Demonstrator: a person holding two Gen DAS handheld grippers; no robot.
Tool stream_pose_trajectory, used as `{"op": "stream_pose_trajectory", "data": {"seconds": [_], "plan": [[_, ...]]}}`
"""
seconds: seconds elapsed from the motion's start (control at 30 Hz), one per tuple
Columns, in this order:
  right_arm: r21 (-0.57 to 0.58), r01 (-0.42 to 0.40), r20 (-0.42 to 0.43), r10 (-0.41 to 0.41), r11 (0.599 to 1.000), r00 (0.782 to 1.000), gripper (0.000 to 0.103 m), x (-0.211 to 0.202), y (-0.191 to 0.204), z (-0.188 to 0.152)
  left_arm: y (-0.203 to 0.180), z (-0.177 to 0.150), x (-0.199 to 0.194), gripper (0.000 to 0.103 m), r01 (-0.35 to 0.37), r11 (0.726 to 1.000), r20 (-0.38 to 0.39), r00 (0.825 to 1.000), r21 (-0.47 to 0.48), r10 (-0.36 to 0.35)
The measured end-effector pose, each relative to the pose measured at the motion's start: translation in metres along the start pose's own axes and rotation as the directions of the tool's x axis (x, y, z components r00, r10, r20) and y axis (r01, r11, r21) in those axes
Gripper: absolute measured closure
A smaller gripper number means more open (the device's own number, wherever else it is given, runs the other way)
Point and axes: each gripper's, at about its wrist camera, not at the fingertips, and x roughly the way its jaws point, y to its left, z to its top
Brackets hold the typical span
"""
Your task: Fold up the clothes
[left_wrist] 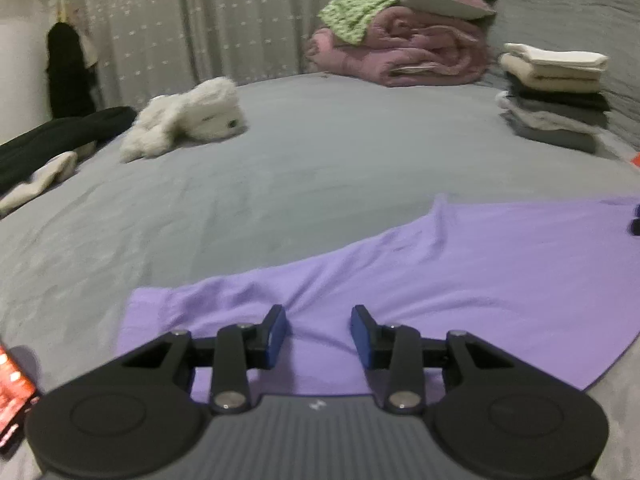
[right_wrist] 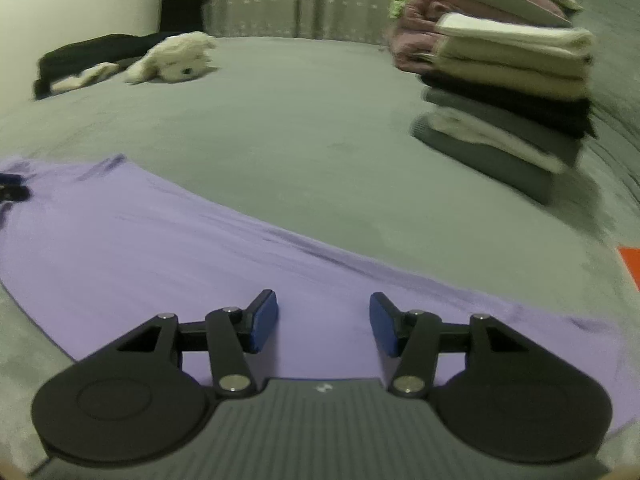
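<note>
- Purple garment (left_wrist: 460, 280) is lying spread flat on the grey bed (left_wrist: 300, 168), under both tools.
- Left tool (left_wrist: 319, 336) and right tool (right_wrist: 323, 326) are hovering with jaws wide apart, gripping nothing.
- Folded clothes stack (right_wrist: 508, 92) is sitting further back.

- This is a bedroom in a home: a wide bed covered with a grey bedspread (left_wrist: 304, 168) fills nearly the whole of both views.
- A rolled pink quilt (left_wrist: 404, 54) lies at the far end of the bed, with a green patterned cloth (left_wrist: 360, 4) draped over it.
- A stack of folded clothes (right_wrist: 516, 92) in cream, black and grey sits on the bed to the right.
- A white plush toy (left_wrist: 192, 116) lies on the bedspread, beside dark garments (left_wrist: 56, 136).
- A pale dotted curtain (left_wrist: 200, 20) hangs behind the bed.
- A purple garment (right_wrist: 160, 248) is spread flat on the near side.
</note>
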Motion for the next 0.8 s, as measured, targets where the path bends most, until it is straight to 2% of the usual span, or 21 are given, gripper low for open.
{"op": "stream_pose_trajectory", "data": {"seconds": [0.1,0.23,0.33,0.4,0.53,0.8], "plan": [[0.046,0.044,-0.021,-0.043,0.998,0.999,0.044,-0.004,-0.015,-0.005,0.009,0.002,-0.002,0.060,-0.039,0.998,-0.040,0.999,-0.040,0.037],[0.118,0.143,-0.089,-0.133,0.983,0.987,0.038,-0.009,-0.035,-0.006,0.004,0.010,-0.005,0.057,-0.090,0.994,-0.107,0.991,-0.065,0.083],[0.176,0.199,-0.133,-0.177,0.964,0.975,0.035,-0.012,-0.047,-0.008,-0.002,0.015,-0.006,0.049,-0.120,0.990,-0.164,0.981,-0.078,0.106],[0.211,0.230,-0.159,-0.199,0.950,0.967,0.031,-0.015,-0.055,-0.009,-0.006,0.018,-0.008,0.039,-0.118,0.989,-0.187,0.977,-0.094,0.099],[0.268,0.260,-0.187,-0.215,0.928,0.959,0.026,-0.019,-0.069,-0.017,-0.019,0.025,-0.010,0.035,-0.102,0.989,-0.214,0.974,-0.104,0.077],[0.347,0.306,-0.200,-0.248,0.887,0.948,0.026,-0.031,-0.098,-0.025,-0.054,0.040,-0.010,0.029,-0.069,0.996,-0.205,0.977,-0.063,0.055]]}}
